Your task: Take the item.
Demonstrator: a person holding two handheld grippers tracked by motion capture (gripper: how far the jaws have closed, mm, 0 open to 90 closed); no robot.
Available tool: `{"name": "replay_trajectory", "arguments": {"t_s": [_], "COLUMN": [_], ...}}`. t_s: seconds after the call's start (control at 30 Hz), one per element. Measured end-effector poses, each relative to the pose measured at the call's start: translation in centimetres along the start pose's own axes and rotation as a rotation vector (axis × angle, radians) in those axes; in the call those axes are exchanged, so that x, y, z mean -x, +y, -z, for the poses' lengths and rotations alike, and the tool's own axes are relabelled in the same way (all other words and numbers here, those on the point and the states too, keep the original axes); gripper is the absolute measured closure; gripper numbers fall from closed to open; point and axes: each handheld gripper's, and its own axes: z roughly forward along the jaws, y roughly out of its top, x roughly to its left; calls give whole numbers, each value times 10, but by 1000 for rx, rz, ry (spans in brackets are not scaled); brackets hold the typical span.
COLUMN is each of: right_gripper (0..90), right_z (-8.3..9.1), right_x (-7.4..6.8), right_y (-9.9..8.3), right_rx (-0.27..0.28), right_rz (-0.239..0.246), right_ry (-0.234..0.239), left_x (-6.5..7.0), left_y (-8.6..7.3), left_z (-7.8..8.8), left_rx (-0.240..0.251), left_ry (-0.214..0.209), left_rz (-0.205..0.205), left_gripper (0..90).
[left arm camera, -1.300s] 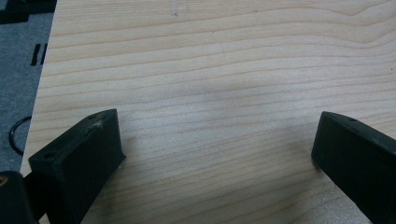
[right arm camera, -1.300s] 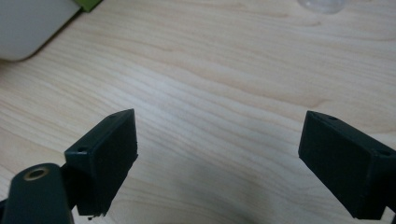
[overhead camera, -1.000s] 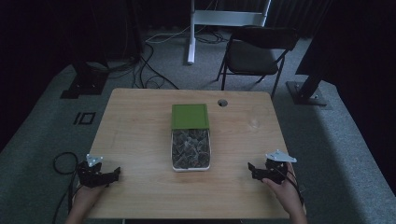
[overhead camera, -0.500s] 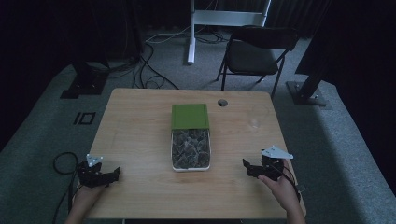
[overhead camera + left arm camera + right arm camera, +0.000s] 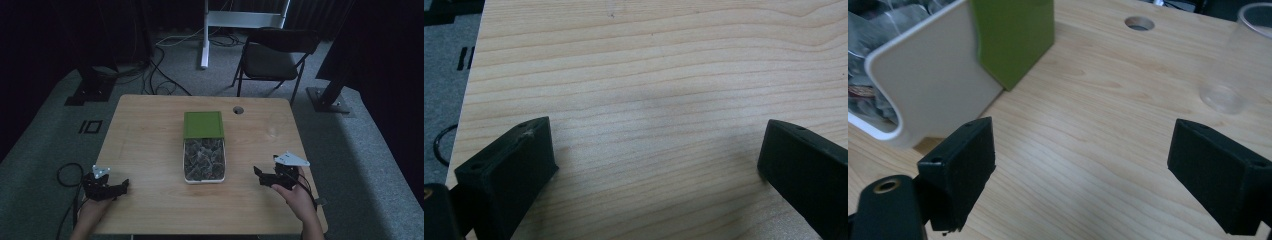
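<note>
A white rectangular box [image 5: 204, 179] sits mid-table, and a green lid [image 5: 203, 124] covers its far half. The uncovered near half holds several small packets [image 5: 204, 157]. My right gripper [image 5: 260, 176] hovers right of the box near the front edge, open and pointing left at it. In the right gripper view the jaws [image 5: 1083, 150] stand wide apart over bare wood, with the box wall [image 5: 933, 85] and green lid [image 5: 1013, 35] at upper left. My left gripper [image 5: 122, 187] rests at the table's front left corner. Its jaws [image 5: 654, 145] are open over bare wood.
A clear plastic cup [image 5: 1243, 55] stands on the table right of the box. A round cable hole [image 5: 238, 109] is near the far edge. A folding chair [image 5: 275, 55] and stand legs are behind the table, and cables lie on the floor at left.
My right gripper has moved left toward the box. The left gripper and the box have stayed in place.
</note>
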Motion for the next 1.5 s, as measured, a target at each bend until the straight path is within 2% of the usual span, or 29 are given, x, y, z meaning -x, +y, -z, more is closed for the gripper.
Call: {"name": "replay_trajectory", "arguments": {"t_s": [0.43,0.73,0.83,1.5], "right_gripper": [130,121,121,117], "right_z": [-4,-7,-8,-24], "right_x": [-13,-27,-31,-61], "right_y": [20,35,39,60], "right_rx": [30,48,58,69], "right_rz": [27,74,69,116], "right_ry": [34,77,93,180], "left_x": [0,0,0,0], "left_y": [0,0,0,0], "left_z": [0,0,0,0], "left_rx": [0,-1,1,1], "left_ry": [0,0,0,0], "left_rz": [0,-1,2,1], "left_gripper": [23,23,23,23]}}
